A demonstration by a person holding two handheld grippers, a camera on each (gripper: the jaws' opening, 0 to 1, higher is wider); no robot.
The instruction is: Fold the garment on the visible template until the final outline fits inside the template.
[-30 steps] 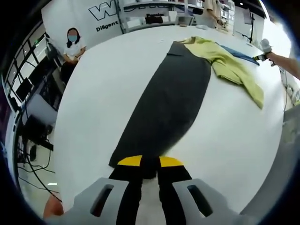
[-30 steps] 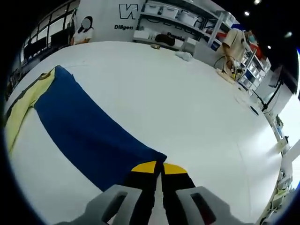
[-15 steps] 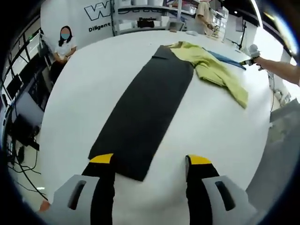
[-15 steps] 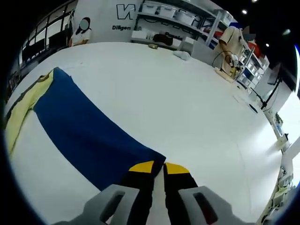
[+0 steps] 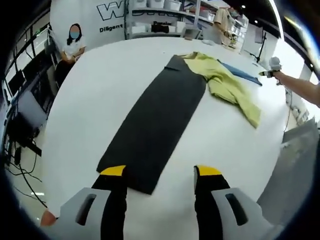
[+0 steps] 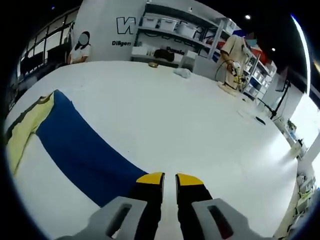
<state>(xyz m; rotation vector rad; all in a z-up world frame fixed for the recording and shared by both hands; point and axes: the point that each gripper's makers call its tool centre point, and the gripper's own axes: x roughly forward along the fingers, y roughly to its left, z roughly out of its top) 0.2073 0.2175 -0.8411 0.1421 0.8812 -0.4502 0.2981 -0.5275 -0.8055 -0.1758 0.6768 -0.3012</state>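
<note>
A long dark grey cloth strip [image 5: 155,117] lies flat on the white table [image 5: 90,95], running away from me. Its near end sits between the jaws of my left gripper [image 5: 160,174], which is open and holds nothing. A crumpled yellow-green garment [image 5: 225,82] lies at the strip's far right, partly over a blue cloth strip [image 5: 240,72]. In the right gripper view the blue strip [image 6: 80,150] stretches left to the yellow-green garment [image 6: 22,132]. My right gripper [image 6: 169,179] stands just past the strip's near corner, its jaws a narrow gap apart.
A person's arm [image 5: 300,87] reaches in from the right, holding the other gripper [image 5: 271,65]. A seated person [image 5: 74,45] is beyond the table's far left edge. Shelves [image 6: 180,35] with boxes line the back wall. Cables and screens [image 5: 22,115] sit left of the table.
My left gripper opened and let go of the dark strip's near end, which now lies flat. My right gripper's jaws parted slightly off the blue strip's corner, and its view tilted up.
</note>
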